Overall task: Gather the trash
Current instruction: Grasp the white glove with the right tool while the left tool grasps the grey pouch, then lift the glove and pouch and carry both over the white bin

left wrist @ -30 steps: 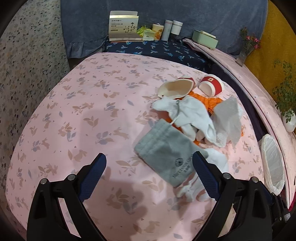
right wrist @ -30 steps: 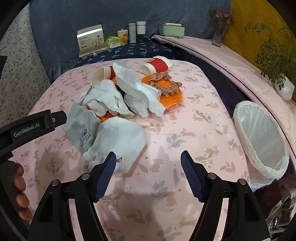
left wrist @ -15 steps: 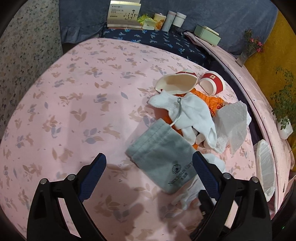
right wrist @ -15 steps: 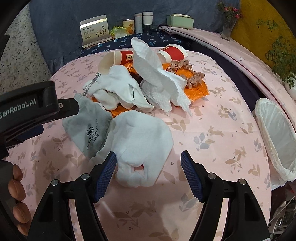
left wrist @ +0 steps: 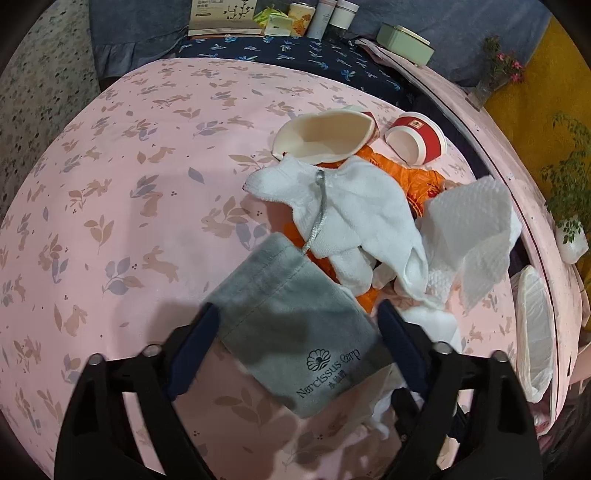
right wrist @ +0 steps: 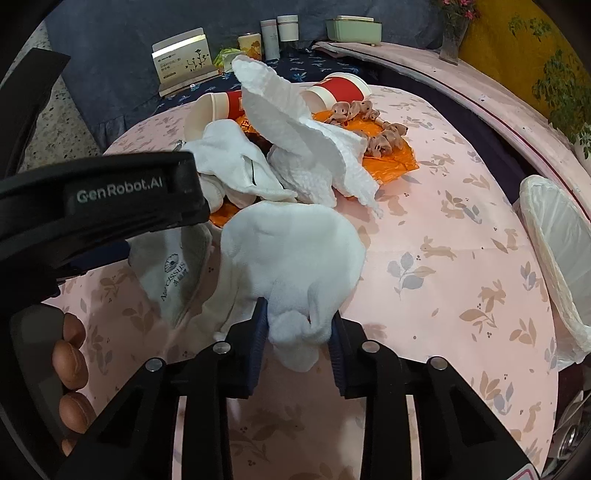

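Observation:
On the pink rabbit-print tablecloth [left wrist: 129,206] a grey drawstring pouch [left wrist: 295,325] lies flat between the fingers of my left gripper [left wrist: 297,343]. Its jaws are closing, and the pads stand at the pouch's edges without bunching it. My right gripper [right wrist: 297,332] is closing too, with its pads pinching the bunched end of a white sock [right wrist: 291,251]. Behind lie another white sock [left wrist: 354,218], a crumpled paper towel [left wrist: 469,229], an orange wrapper [left wrist: 421,177] and two red paper cups [left wrist: 417,138] on their sides.
A bin with a white liner [right wrist: 554,229] stands off the table's right edge. A card box [right wrist: 183,59], bottles [right wrist: 279,35] and a green box [right wrist: 352,27] sit at the back. The left gripper's black body [right wrist: 110,206] and a person's fingers [right wrist: 70,365] fill the left side.
Both grippers have come down and forward over the pile. The right one went from wide open to pinched on the white sock. The left one's fingers narrowed around the grey pouch.

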`<state>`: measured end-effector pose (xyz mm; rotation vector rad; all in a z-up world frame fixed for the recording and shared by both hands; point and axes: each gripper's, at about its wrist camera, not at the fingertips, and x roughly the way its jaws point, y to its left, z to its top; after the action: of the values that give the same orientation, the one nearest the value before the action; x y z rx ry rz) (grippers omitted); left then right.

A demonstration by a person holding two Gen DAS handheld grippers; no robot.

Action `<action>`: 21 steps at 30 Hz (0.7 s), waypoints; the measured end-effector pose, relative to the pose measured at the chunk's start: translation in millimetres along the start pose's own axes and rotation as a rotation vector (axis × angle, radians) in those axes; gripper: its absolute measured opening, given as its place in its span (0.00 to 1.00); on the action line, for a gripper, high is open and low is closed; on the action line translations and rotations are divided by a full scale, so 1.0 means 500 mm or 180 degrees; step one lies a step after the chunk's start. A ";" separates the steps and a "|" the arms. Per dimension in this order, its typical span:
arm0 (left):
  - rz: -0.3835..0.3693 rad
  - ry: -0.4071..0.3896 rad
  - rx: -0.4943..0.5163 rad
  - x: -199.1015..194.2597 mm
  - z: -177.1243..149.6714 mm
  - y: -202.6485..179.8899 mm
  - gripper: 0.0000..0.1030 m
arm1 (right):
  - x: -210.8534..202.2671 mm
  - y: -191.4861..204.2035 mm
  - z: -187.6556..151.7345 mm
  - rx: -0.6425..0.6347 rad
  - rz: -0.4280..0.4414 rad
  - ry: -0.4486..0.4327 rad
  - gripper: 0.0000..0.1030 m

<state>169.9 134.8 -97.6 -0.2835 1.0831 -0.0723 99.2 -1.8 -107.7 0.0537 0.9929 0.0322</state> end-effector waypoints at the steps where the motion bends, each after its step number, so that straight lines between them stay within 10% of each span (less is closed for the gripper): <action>1: -0.0006 0.0015 0.0030 0.001 -0.002 -0.001 0.65 | -0.002 -0.002 -0.001 0.0003 0.0007 -0.0002 0.21; 10: -0.0138 0.0118 0.0139 -0.006 -0.046 0.005 0.07 | -0.035 -0.044 -0.012 0.0125 -0.0013 -0.0086 0.14; 21: -0.0211 -0.0018 0.0319 -0.073 -0.080 -0.036 0.02 | -0.117 -0.102 -0.020 0.0293 -0.0089 -0.0360 0.14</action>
<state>118.9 117.2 -78.9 -0.2291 1.0609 -0.1845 59.2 -55.6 -67.4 0.1245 0.8817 -0.0419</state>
